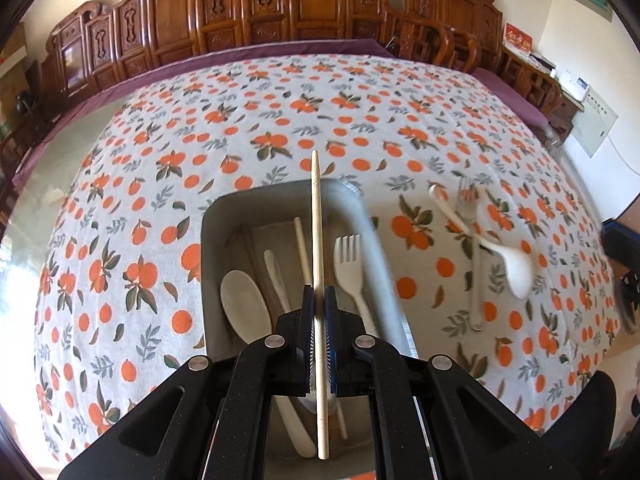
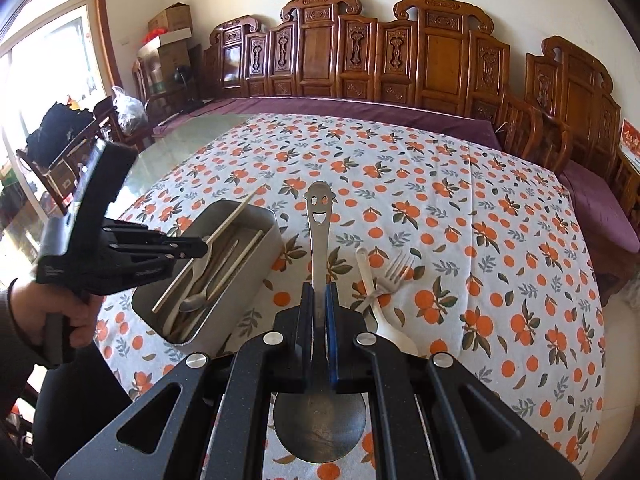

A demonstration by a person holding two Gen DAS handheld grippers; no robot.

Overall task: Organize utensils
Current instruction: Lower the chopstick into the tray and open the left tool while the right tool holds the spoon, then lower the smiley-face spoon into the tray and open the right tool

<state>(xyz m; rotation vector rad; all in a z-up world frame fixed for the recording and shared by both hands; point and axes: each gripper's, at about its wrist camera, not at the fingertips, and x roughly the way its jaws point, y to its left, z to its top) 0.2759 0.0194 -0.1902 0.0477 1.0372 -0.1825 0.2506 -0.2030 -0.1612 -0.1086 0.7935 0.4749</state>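
My left gripper [image 1: 319, 294] is shut on a pale wooden chopstick [image 1: 317, 220], held lengthwise above the grey metal tray [image 1: 212, 224]. In the tray lie a beige spoon [image 1: 244, 304], a white plastic fork [image 1: 352, 264] and another chopstick [image 1: 301, 248]. My right gripper [image 2: 319, 292] is shut on a steel spoon with a smiley-face handle [image 2: 319, 220], bowl end toward the camera. In the right wrist view the left gripper [image 2: 200, 246] hangs over the tray [image 2: 256, 264] with its chopstick [image 2: 224, 226]. A white spoon [image 1: 512, 264] and a clear fork [image 1: 468, 208] lie crossed on the cloth.
The table wears a white cloth printed with oranges [image 1: 280, 120], over a purple underlay [image 2: 360, 108]. Carved wooden chairs [image 2: 400, 60] line the far side. A hand in a dark sleeve [image 2: 52, 316] grips the left tool. Cardboard boxes [image 2: 168, 36] stand in the far left corner.
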